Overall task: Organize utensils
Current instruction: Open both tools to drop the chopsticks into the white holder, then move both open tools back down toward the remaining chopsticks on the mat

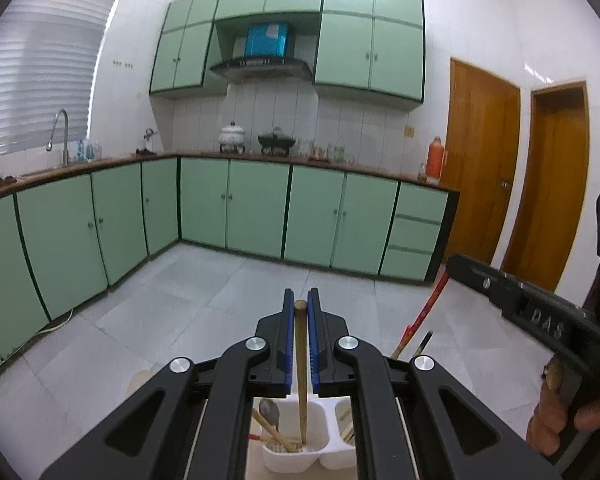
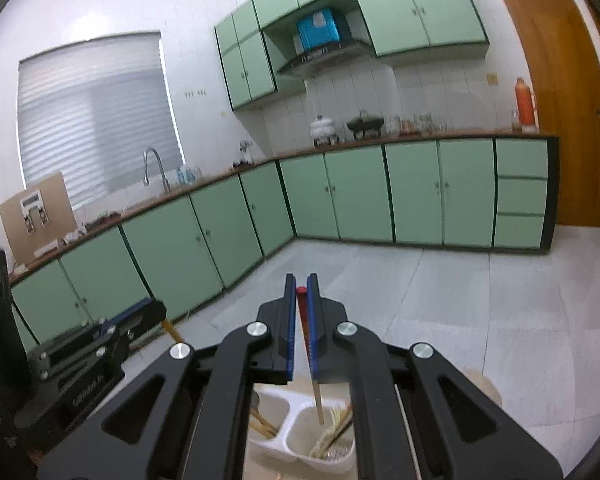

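My left gripper (image 1: 300, 304) is shut on a wooden chopstick (image 1: 301, 368) that stands upright, its lower end in the left compartment of a white utensil holder (image 1: 296, 460). That compartment holds a metal spoon (image 1: 270, 412) and more chopsticks. My right gripper (image 2: 301, 286) is shut on a red-topped chopstick (image 2: 306, 332) whose tip hangs in the right compartment of the holder (image 2: 296, 412), among pale chopsticks (image 2: 332, 432). The right gripper also shows at the right in the left wrist view (image 1: 512, 300).
The holder stands on a light surface above a tiled floor (image 1: 204, 292). Green kitchen cabinets (image 1: 256, 208) line the far walls, with a sink tap (image 1: 62, 132) and wooden doors (image 1: 480, 160). The left gripper body shows at the left in the right wrist view (image 2: 84, 360).
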A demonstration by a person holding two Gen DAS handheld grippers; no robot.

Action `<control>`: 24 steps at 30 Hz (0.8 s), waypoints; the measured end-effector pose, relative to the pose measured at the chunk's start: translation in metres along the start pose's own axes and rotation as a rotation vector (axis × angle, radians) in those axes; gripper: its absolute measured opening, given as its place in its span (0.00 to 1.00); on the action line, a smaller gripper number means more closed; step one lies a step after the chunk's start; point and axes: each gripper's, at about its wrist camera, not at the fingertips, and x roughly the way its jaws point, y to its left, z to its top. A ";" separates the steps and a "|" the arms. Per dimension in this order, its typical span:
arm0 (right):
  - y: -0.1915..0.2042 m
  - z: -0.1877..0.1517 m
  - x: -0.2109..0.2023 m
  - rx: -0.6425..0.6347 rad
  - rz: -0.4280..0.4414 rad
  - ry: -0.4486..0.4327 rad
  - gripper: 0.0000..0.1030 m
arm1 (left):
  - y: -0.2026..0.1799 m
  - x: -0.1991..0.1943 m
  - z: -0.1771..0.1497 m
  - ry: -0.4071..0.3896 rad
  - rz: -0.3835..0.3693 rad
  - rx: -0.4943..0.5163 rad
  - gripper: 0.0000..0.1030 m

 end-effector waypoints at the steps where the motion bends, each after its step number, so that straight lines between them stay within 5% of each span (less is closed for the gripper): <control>1: 0.000 -0.007 0.004 -0.001 -0.005 0.021 0.08 | 0.000 0.006 -0.005 0.024 0.000 0.001 0.06; 9: -0.003 -0.028 -0.018 0.000 -0.056 0.004 0.26 | 0.004 0.000 -0.024 0.056 0.009 0.003 0.19; 17: 0.000 -0.053 -0.075 -0.026 -0.158 -0.080 0.77 | 0.005 -0.052 -0.036 0.006 0.035 0.023 0.50; 24: 0.011 -0.080 -0.114 -0.017 -0.199 -0.118 0.90 | 0.001 -0.095 -0.061 0.015 0.026 0.014 0.59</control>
